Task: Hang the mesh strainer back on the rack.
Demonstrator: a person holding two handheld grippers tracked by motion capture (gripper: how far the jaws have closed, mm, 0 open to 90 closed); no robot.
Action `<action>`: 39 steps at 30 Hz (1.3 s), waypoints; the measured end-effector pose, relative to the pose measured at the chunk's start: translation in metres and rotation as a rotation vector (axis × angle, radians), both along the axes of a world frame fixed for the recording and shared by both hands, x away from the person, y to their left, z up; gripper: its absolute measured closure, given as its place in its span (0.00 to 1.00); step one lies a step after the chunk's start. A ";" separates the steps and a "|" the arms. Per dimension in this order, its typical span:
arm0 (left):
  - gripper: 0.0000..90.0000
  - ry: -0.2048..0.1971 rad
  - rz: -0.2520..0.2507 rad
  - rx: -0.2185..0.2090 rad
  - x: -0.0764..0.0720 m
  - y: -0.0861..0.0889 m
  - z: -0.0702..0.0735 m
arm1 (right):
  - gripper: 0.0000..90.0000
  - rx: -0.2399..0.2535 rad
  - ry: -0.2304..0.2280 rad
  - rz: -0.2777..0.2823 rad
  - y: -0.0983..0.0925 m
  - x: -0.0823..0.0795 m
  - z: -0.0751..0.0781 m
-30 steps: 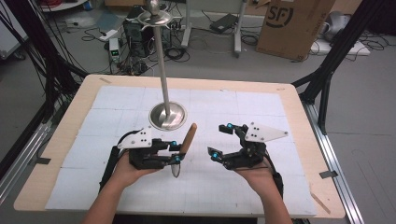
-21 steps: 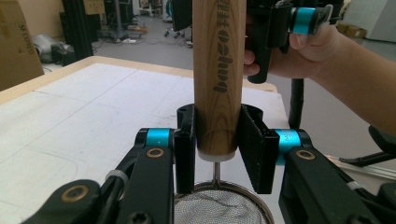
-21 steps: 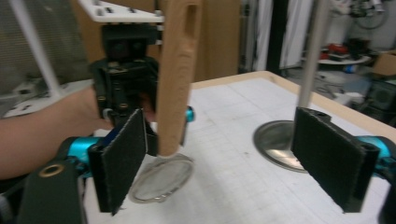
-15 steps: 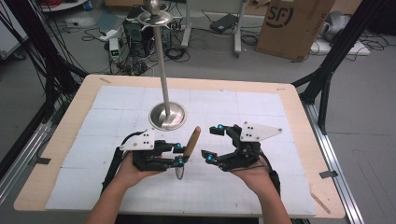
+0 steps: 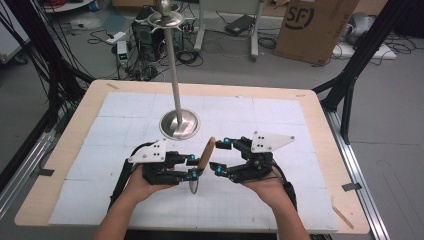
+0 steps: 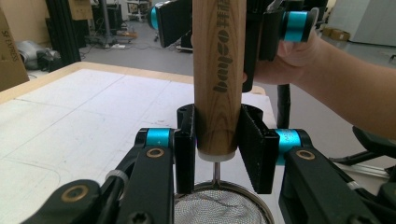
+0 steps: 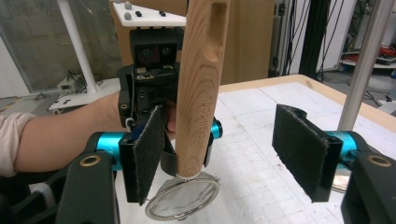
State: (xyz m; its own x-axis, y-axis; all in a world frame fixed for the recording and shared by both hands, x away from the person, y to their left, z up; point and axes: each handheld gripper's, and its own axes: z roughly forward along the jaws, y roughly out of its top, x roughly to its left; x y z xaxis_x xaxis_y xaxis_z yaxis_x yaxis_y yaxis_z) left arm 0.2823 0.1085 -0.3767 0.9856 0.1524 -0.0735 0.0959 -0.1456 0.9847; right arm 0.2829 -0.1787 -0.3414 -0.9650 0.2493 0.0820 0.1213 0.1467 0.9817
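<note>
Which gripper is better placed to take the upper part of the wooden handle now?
Right. The right gripper has just been closing around the strainer's wooden handle, one pad apart; the left gripper already clamps its lower end.

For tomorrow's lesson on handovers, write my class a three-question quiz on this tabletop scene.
1. Which claw grips the wooden-handled round mesh strainer?
2. True or false: the right claw presses both pads on the handle.
3. What stands behind the claws? A) tall silver metal stand B) red bucket

Key: 1. The left claw. 2. False; its jaws, just closing, flank the handle with one pad apart. 3. A.
</note>
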 end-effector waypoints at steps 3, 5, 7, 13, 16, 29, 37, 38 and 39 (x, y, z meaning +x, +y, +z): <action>0.76 0.000 -0.001 0.002 0.000 -0.001 -0.001 | 0.41 0.005 0.000 0.010 0.002 0.000 0.000; 0.76 -0.002 -0.002 0.003 0.000 -0.001 -0.001 | 0.42 0.010 0.003 0.017 0.003 0.000 -0.001; 0.76 -0.001 -0.001 0.002 0.000 -0.002 -0.001 | 0.44 0.013 0.004 0.025 0.005 0.000 -0.001; 0.76 -0.003 -0.004 0.001 -0.001 -0.002 -0.001 | 0.51 0.016 0.014 0.051 0.009 0.000 -0.001; 0.76 0.000 -0.003 0.006 -0.001 -0.003 -0.002 | 0.51 0.015 0.022 0.056 0.010 -0.001 -0.002; 0.76 -0.003 -0.010 0.006 -0.001 -0.004 -0.003 | 0.67 0.019 0.025 0.073 0.013 -0.003 -0.003; 0.76 -0.003 -0.021 0.008 -0.002 -0.006 -0.004 | 0.73 0.031 0.026 0.069 0.014 -0.003 -0.003; 0.76 -0.004 -0.021 0.008 -0.003 -0.006 -0.004 | 0.73 0.028 0.026 0.069 0.014 -0.003 -0.003; 0.76 -0.006 -0.023 0.009 -0.003 -0.006 -0.004 | 0.73 0.028 0.027 0.071 0.015 -0.002 -0.003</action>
State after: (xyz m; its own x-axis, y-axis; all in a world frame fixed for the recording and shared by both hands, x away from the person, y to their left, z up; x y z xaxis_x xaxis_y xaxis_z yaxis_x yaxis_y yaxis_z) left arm 0.2797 0.1023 -0.3809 0.9892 0.1307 -0.0663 0.0866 -0.1570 0.9838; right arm 0.2806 -0.1639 -0.3446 -0.9774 0.1777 0.1143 0.1382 0.1286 0.9820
